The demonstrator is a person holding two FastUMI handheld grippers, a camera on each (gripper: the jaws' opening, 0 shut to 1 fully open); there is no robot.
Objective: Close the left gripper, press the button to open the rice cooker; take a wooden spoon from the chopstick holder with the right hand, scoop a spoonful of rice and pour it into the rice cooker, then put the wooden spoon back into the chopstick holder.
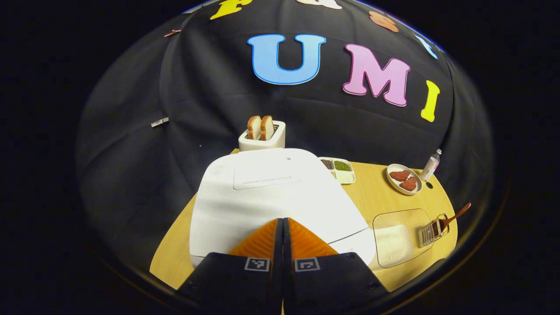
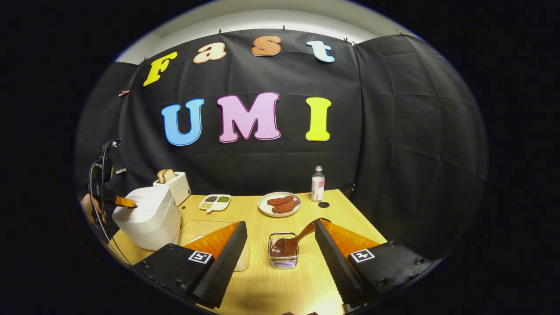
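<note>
Wooden table (image 2: 262, 271) before a black cloth wall. Right gripper view, near: right gripper (image 2: 280, 249), jaws wide apart, empty. Between them, lower centre: wire chopstick holder (image 2: 283, 258) with wooden spoon (image 2: 293, 243) leaning in it. Left of it: clear tray of rice (image 2: 192, 229). Left edge: white rice cooker (image 2: 146, 216), lid down. Left gripper view, bottom centre: left gripper (image 1: 282, 227), jaws pressed together, over the cooker's front. Far: toaster (image 2: 175, 183), plate (image 2: 279, 204), bottle (image 2: 318, 183).

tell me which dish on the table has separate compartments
The white rectangular divided tray beside the white toaster: its compartments hold dark, green and pale grains. The round white plate near the bottle is one open surface carrying two reddish-brown pieces.
</note>
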